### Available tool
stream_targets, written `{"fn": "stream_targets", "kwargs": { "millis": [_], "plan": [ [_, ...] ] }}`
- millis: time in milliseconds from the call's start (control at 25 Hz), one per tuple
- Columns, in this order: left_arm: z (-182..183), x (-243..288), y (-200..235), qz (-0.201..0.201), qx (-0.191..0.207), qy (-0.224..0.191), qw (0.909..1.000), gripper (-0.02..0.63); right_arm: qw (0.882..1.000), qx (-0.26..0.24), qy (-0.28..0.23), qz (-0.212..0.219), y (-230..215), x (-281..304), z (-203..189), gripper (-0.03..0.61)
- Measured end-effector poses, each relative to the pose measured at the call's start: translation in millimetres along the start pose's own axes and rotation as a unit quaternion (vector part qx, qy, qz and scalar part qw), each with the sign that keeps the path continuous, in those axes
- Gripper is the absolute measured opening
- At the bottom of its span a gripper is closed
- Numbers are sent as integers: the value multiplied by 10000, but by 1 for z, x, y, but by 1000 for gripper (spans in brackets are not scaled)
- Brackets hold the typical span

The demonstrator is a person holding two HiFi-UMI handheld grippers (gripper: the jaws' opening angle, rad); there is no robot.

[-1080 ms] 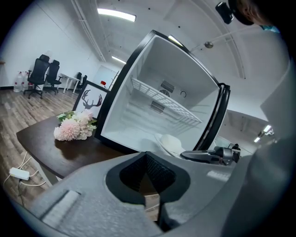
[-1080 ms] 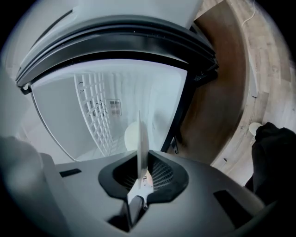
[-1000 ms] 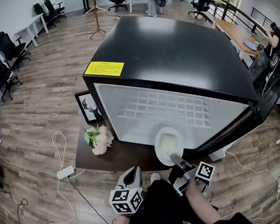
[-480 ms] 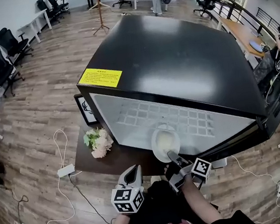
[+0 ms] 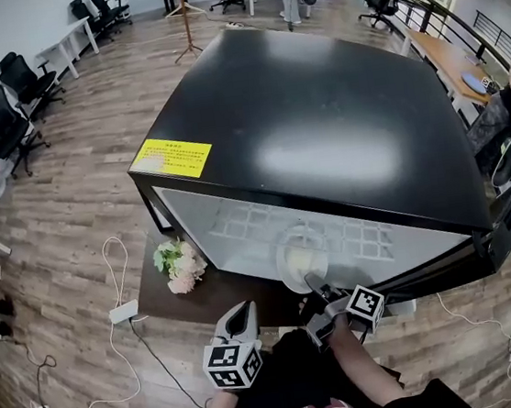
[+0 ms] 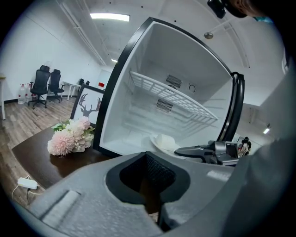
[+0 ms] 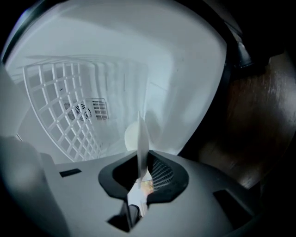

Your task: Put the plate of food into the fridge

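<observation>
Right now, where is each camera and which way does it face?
Head view: on the person's head, looking down on the fridge; left hand-held gripper, right hand-held gripper, forearms show.
Left gripper view: rides that gripper, facing into the fridge; its shut jaws show.
Right gripper view: rides that gripper, facing the fridge's back wall; jaws grip the plate.
All three share the plate.

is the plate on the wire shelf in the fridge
No, the plate hangs well below the wire shelf, clamped at its rim by the right gripper.
</observation>
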State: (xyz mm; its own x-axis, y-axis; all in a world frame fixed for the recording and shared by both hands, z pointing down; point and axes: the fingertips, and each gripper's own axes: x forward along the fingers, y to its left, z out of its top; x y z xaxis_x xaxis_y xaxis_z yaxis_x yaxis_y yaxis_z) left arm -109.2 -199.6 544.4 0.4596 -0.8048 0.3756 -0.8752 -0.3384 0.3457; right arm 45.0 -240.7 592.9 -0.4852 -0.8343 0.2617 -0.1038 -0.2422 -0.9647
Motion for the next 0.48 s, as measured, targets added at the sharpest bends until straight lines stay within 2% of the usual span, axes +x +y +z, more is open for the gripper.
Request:
{"fn": "stream_targets", "kwargs": {
  "millis": [480],
  "plan": [
    [4,6,11,210,-71,-30,9997,7,9999,104,-88,16,5,23,2,49]
  ]
}}
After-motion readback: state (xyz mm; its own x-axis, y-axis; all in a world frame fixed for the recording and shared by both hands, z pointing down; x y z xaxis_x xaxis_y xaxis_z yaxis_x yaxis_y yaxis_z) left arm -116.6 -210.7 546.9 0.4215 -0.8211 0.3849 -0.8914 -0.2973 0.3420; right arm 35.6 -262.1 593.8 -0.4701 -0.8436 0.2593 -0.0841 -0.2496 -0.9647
